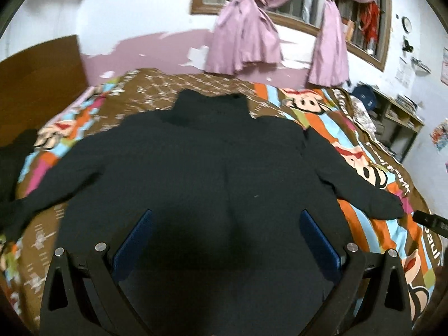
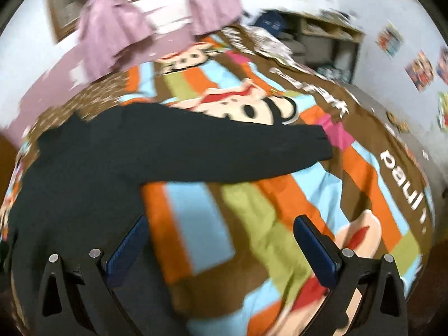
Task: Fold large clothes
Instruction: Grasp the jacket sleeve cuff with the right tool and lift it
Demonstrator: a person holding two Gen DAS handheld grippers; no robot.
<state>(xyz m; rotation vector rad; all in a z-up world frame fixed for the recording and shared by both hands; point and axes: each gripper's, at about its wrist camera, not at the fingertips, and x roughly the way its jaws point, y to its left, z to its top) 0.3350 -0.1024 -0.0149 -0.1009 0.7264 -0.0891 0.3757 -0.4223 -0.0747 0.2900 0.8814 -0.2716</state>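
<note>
One black sweater (image 1: 196, 162) is lying flat on the patterned bedcover (image 1: 378, 173), collar pointing toward the window (image 1: 294, 5), its two sleeves spreading sideways; two pink curtains (image 1: 243, 42) are hanging behind; the left gripper (image 1: 225, 240) is hovering with jaws wide over the hem; the right gripper (image 2: 221, 246) is standing wide too, holding nothing, beside the right sleeve (image 2: 224, 151).

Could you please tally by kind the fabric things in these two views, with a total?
Black sweater spread flat on the bed: 1
Patterned bedspread under it: 1
Pink curtains and knotted at the window: 2
Dark cloth at the left bed edge: 1
Total: 5
</note>
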